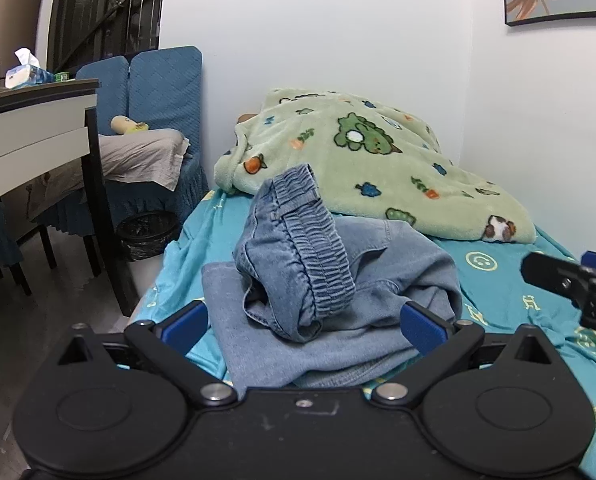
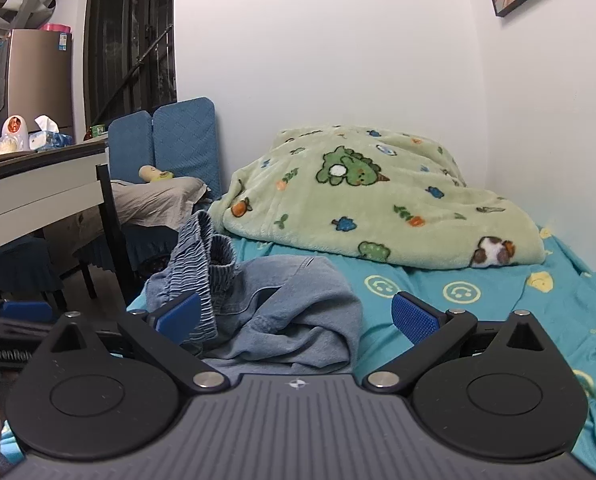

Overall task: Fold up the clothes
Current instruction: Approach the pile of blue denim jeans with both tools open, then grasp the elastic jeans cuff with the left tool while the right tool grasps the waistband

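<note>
Both grippers, left (image 1: 305, 326) and right (image 2: 296, 316), gape around crumpled jeans (image 1: 317, 280), seemingly untouched.

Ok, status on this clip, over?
Left gripper open, right gripper open, both empty. Denim pants crumpled on bed, unfolded. Green blanket beyond, not obstructing.

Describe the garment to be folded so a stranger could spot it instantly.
On the bed's turquoise sheet, in front of the green cartoon-print blanket, lies a crumpled heap of light blue denim pants. Its ribbed elastic waistband sticks up; nothing else there is denim.
</note>
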The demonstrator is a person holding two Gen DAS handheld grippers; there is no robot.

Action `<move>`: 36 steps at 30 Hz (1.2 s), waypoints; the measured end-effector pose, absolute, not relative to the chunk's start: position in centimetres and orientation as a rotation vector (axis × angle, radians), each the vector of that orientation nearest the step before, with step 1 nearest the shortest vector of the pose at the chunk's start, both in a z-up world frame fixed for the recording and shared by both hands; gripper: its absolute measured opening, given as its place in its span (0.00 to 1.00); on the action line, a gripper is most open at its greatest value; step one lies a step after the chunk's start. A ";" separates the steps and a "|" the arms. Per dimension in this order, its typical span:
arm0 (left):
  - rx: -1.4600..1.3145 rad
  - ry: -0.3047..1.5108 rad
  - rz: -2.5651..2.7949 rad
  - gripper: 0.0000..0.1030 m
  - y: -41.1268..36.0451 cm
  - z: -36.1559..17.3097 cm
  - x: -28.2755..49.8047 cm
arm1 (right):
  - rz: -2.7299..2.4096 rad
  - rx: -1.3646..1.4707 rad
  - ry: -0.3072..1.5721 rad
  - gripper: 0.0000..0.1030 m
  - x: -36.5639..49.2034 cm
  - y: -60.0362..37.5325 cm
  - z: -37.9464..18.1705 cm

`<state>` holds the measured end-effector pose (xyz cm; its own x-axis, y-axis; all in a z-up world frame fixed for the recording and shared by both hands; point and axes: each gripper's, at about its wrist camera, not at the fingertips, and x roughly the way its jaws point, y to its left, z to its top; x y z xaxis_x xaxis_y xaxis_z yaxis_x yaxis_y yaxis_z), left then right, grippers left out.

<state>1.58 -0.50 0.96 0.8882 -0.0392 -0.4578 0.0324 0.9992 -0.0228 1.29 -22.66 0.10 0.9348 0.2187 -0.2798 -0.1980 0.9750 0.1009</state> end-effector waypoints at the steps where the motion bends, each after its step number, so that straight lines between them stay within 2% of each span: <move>1: -0.006 0.473 -0.038 0.99 -0.7 1.3 1.9 | 0.210 0.072 0.292 1.00 1.4 -22.8 0.2; 11: 0.084 0.466 -0.022 0.98 -2.4 2.9 8.7 | 0.195 0.125 0.313 1.00 2.3 -24.1 -0.2; 17: 0.107 0.477 0.018 0.91 -2.8 2.5 14.2 | 0.188 0.140 0.329 1.00 3.1 -24.6 -0.8; 24: 0.079 0.510 0.081 0.75 -2.2 1.7 17.9 | 0.196 0.202 0.368 1.00 4.6 -25.4 -1.9; 25: 0.081 0.511 0.085 0.70 -2.2 1.8 18.2 | 0.198 0.210 0.375 1.00 4.8 -25.4 -2.1; 36: 0.064 0.575 0.186 0.50 -1.7 1.3 22.2 | 0.216 0.254 0.402 1.00 5.6 -25.5 -2.7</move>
